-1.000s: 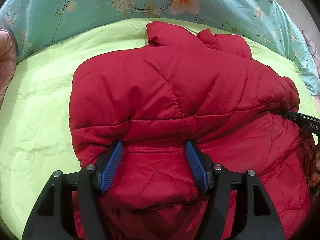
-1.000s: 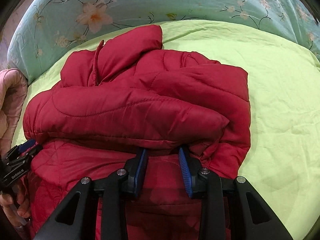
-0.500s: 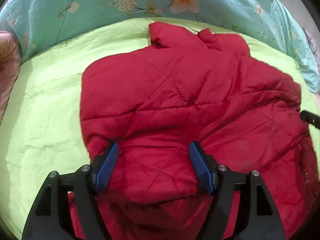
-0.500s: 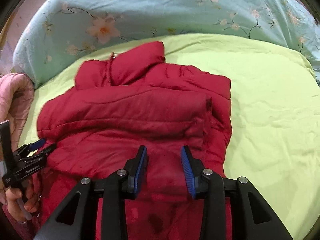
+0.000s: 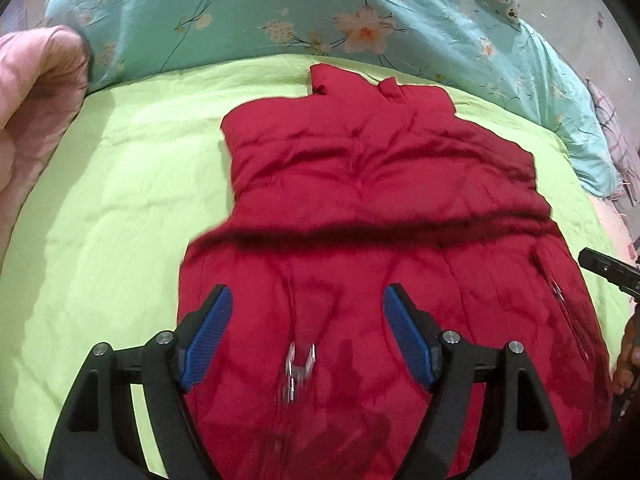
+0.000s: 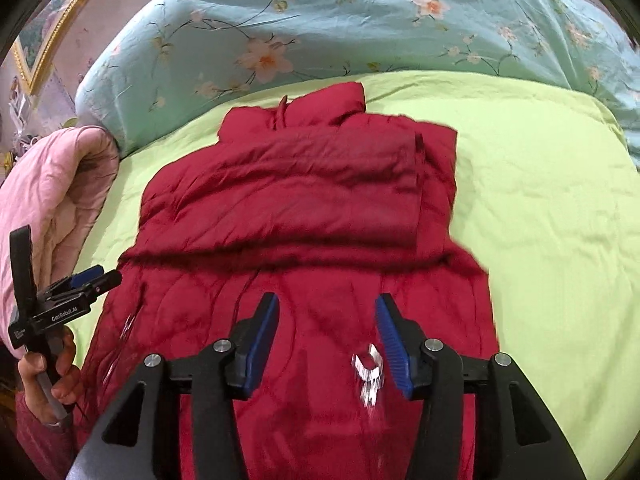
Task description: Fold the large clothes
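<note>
A red puffer jacket point(image 5: 380, 184) lies on the lime-green bed sheet point(image 5: 120, 184), collar at the far end, sleeves folded across the chest point(image 6: 304, 184). My left gripper point(image 5: 306, 320) is open and empty above the jacket's lower part, near its left side. My right gripper point(image 6: 326, 328) is open and empty above the lower part, near its right side. A silver zipper pull point(image 5: 298, 368) lies below the left gripper and shows blurred in the right wrist view point(image 6: 368, 372). The left gripper also shows in the right wrist view point(image 6: 94, 280).
A teal floral quilt point(image 5: 248, 12) is bunched along the far edge of the bed. A pink quilt point(image 5: 36, 92) is piled at the left; it shows too in the right wrist view point(image 6: 56, 184). Bare green sheet point(image 6: 552, 208) lies right of the jacket.
Both grippers have pulled back and up from the jacket. The right gripper's jaws have opened wider. The folded upper part has settled flatter.
</note>
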Tool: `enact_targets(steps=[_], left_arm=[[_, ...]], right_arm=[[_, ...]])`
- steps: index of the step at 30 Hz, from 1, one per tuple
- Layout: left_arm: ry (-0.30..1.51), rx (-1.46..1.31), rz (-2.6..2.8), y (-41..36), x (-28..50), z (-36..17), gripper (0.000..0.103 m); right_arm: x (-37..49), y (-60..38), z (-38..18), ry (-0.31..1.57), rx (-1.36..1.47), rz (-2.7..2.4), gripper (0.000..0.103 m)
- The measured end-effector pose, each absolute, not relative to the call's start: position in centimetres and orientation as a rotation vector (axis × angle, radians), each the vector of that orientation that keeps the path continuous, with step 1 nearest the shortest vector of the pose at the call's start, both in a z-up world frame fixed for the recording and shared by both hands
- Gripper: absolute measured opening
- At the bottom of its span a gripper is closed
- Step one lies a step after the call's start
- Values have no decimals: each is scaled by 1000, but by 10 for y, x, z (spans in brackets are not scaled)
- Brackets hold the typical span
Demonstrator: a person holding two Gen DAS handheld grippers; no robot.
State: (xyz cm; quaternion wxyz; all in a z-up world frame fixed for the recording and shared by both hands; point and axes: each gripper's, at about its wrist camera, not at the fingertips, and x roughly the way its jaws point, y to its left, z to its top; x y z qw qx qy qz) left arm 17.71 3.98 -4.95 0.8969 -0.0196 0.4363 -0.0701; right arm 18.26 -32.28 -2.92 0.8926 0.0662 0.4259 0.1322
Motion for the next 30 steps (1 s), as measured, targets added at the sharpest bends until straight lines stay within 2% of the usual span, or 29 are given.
enact_targets(steps=[5, 14, 26, 30], left_arm=[[930, -79, -132, 54, 139, -57, 78], [929, -94, -117, 73, 92, -54, 78], [939, -116, -61, 88, 60, -56, 78], [952, -129, -48, 97, 50, -61, 78]], right_arm=[[144, -331, -35, 888, 183, 281, 61], [84, -357, -44, 891, 214, 232, 66], [37, -398, -49, 884, 252, 151, 66], [26, -404, -53, 883, 265, 138, 70]])
